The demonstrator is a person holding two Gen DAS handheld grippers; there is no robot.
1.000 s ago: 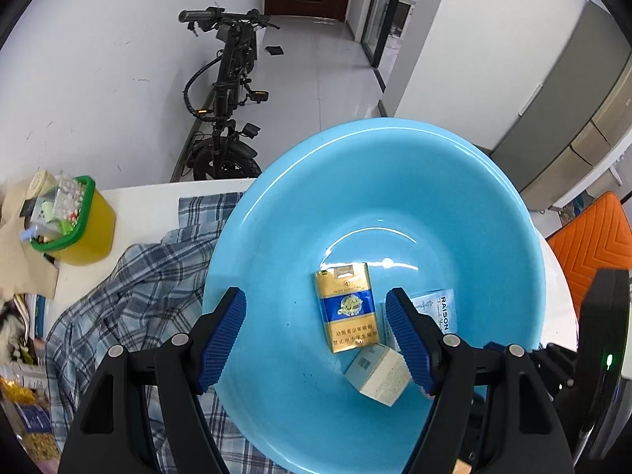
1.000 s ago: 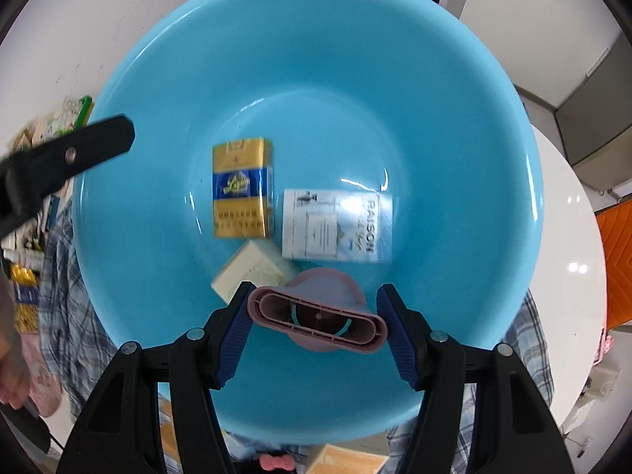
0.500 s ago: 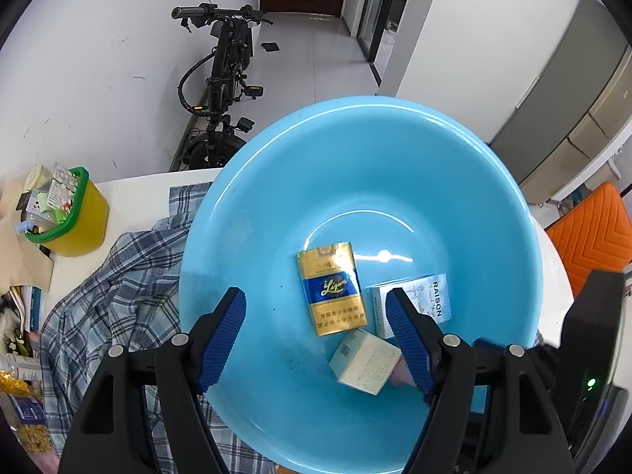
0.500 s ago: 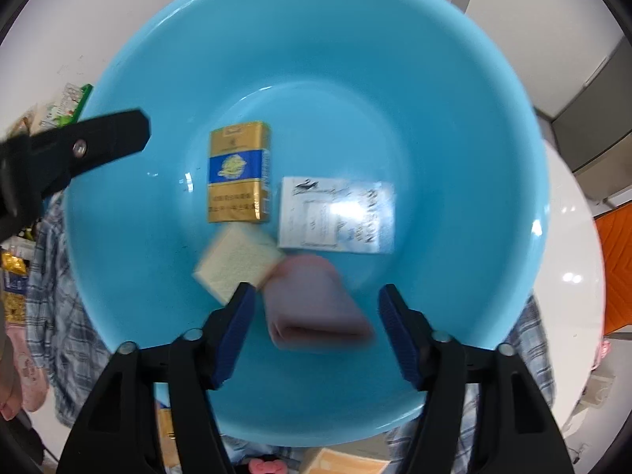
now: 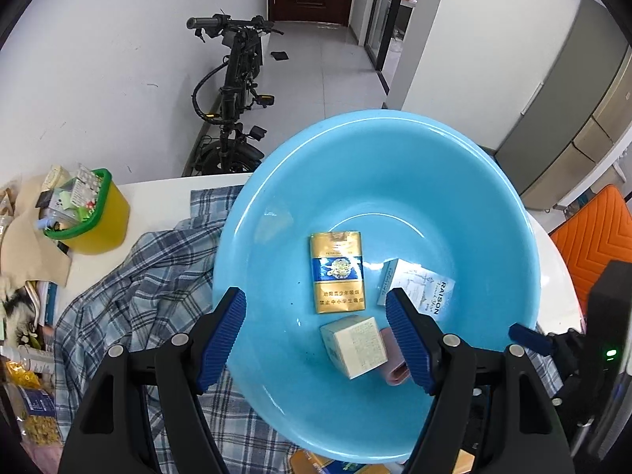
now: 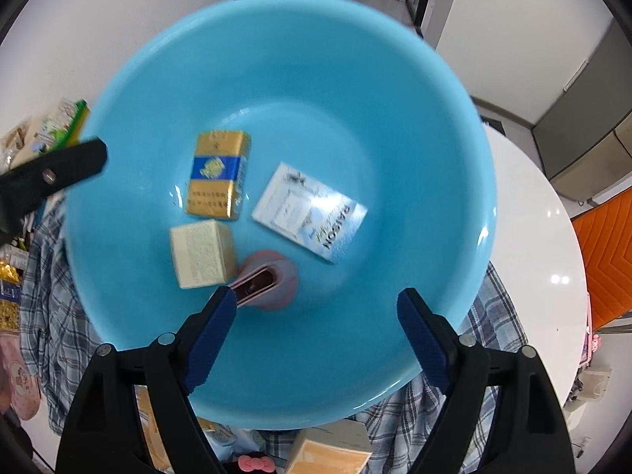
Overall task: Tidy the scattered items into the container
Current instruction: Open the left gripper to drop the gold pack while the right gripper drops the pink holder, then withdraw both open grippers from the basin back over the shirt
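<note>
So far, going from left to right:

Left of the basin: a blue-and-white checked cloth (image 5: pixel 146 276) lies rumpled on the round white table (image 6: pixel 533 213), and a yellow tub with a green rim (image 5: pixel 93 217), full of small packets, stands beyond it; whether these count as scattered items cannot be told.

Left gripper (image 5: pixel 316 335): fingers spread wide and holding nothing, hovering over the near side of the basin.

Container: the wide sky-blue plastic basin (image 6: pixel 276 59) sits on the checked cloth.

Already inside (four things): a gold-and-blue cigarette pack (image 6: pixel 217 173) lying flat, a small cream cardboard box (image 6: pixel 201 252) just in front of it, a dusty-pink soft case with an open mouth (image 6: pixel 268 284) touching the cream box, and a pale-blue-and-white flat pack (image 6: pixel 312 213) to the right.

Right gripper (image 6: pixel 316 308): fingers parted and empty, poised above the basin's near wall, with the pink case just ahead of its left finger.

Still outside: below the basin's near rim, an orange-and-tan cardboard box (image 6: pixel 331 450) and a small pink bow-shaped object (image 6: pixel 256 464) rest near the cloth.

Progress: seemingly well under way, with those near-rim pieces the likely remainder.
</note>
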